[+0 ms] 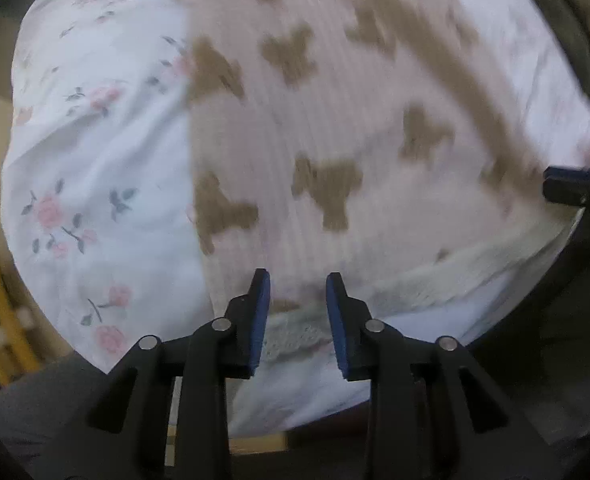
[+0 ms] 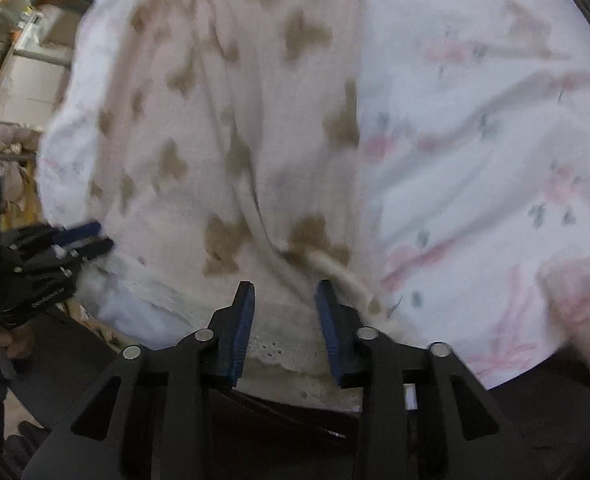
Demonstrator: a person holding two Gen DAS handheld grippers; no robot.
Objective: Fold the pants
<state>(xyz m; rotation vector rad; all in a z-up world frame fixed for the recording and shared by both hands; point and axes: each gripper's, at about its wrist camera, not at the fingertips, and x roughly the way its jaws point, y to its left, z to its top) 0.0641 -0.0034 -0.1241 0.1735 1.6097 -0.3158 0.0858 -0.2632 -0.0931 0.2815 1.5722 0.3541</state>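
Note:
Pale pink pants (image 1: pixel 335 120) with brown butterfly-like patches lie spread on a floral bedsheet (image 1: pixel 95 152); they also show in the right wrist view (image 2: pixel 223 140). Their lace-trimmed hem (image 1: pixel 415 284) lies at the near edge, also visible in the right wrist view (image 2: pixel 283 348). My left gripper (image 1: pixel 298 280) is open and empty just above the hem. My right gripper (image 2: pixel 283 288) is open and empty over the near edge of the pants, next to a white drawstring (image 2: pixel 343 276). Each gripper appears at the edge of the other's view, the right gripper (image 1: pixel 575 188) and the left gripper (image 2: pixel 91 236).
The white sheet with pink roses (image 2: pixel 475 140) covers the bed on both sides of the pants. A pink fluffy item (image 2: pixel 575 292) lies at the right. Cluttered shelves and boxes (image 2: pixel 35 52) stand beyond the bed's left side. The bed's near edge (image 1: pixel 295 420) drops off below the grippers.

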